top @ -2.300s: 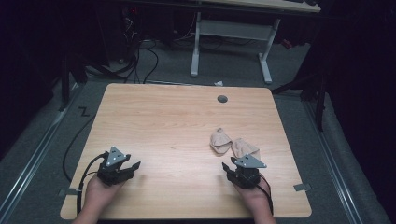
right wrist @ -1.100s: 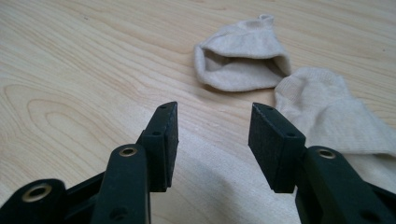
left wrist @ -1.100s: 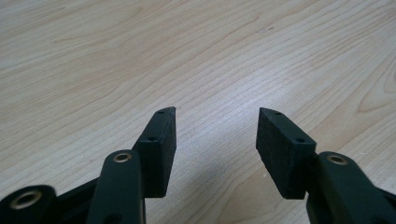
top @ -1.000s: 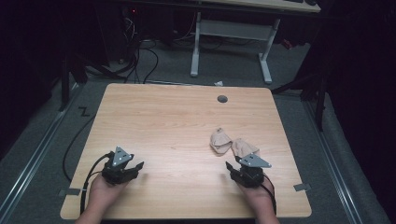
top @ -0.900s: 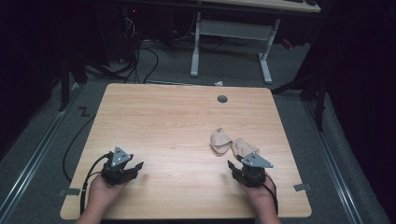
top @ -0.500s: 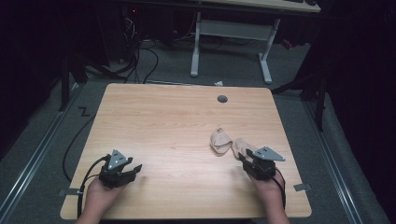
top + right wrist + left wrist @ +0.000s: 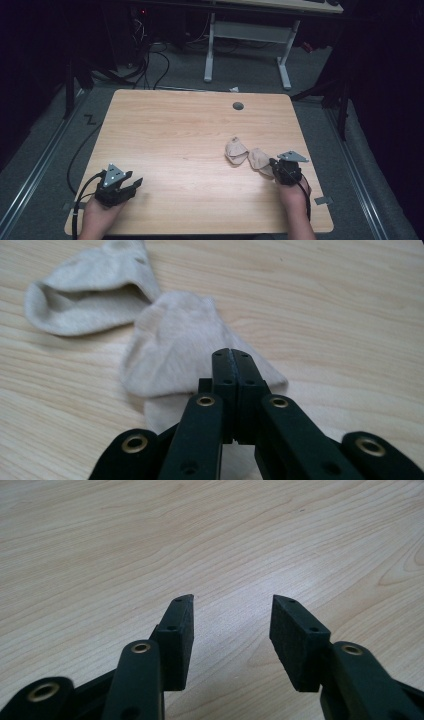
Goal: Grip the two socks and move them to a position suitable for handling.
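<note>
Two small beige socks lie side by side on the right half of the wooden table [image 7: 190, 130]. The far sock [image 7: 236, 150] [image 7: 90, 295] has its opening gaping. The near sock [image 7: 259, 159] [image 7: 175, 355] lies flat. My right gripper [image 7: 274, 164] [image 7: 231, 357] is shut, its jaws pressed together with their tips just over the near sock's edge; no fabric shows between them. My left gripper [image 7: 134, 183] [image 7: 232, 615] rests open at the table's front left, with bare wood between its pads.
A round grey cable hole [image 7: 238, 106] sits near the table's back edge. A white desk frame [image 7: 247, 40] and cables [image 7: 150, 55] stand on the floor behind. The table's right edge [image 7: 312, 165] is close to my right hand.
My right gripper has shifted right and turned left to point at the near sock, its tips now at the sock's edge. The left gripper has hardly moved.
</note>
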`<state>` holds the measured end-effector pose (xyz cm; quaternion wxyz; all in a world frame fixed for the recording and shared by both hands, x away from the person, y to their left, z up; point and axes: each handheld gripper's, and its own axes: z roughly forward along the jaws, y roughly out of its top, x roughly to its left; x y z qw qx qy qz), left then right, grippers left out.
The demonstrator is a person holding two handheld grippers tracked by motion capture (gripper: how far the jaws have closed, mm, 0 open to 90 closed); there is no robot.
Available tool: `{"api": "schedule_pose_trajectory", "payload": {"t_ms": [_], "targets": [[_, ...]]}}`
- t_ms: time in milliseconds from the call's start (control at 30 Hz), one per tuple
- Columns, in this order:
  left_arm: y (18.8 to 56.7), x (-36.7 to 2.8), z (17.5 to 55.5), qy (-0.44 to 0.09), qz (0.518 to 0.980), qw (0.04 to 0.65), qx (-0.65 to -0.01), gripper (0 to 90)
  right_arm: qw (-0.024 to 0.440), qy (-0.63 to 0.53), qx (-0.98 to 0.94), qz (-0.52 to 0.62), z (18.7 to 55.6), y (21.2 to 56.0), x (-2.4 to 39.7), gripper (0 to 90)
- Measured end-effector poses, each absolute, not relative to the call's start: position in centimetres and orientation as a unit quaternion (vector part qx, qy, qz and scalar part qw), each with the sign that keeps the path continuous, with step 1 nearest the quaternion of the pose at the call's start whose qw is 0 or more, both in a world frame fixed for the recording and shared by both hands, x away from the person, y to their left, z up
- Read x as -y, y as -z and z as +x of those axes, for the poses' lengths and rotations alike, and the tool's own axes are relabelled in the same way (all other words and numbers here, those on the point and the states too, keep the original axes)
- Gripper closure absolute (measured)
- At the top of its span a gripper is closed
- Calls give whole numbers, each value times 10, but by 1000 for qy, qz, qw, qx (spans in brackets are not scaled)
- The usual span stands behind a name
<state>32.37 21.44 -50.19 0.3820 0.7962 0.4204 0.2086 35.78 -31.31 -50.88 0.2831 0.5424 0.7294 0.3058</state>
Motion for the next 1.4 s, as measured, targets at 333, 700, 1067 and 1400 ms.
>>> {"api": "schedule_pose_trajectory", "payload": {"t_ms": [333,700,1067,1400], "targets": [[504,-204,327,-206,810,373,-403,500,263,-281,-744,546,358,522,314,900],[502,-194,333,-204,816,378,-387,487,250,-290,-758,528,343,522,303,900],[501,-172,343,-197,826,384,-362,483,210,-316,-780,498,315,522,278,900],[500,-152,351,-192,834,389,-341,483,193,-326,-801,463,295,522,245,888]]}}
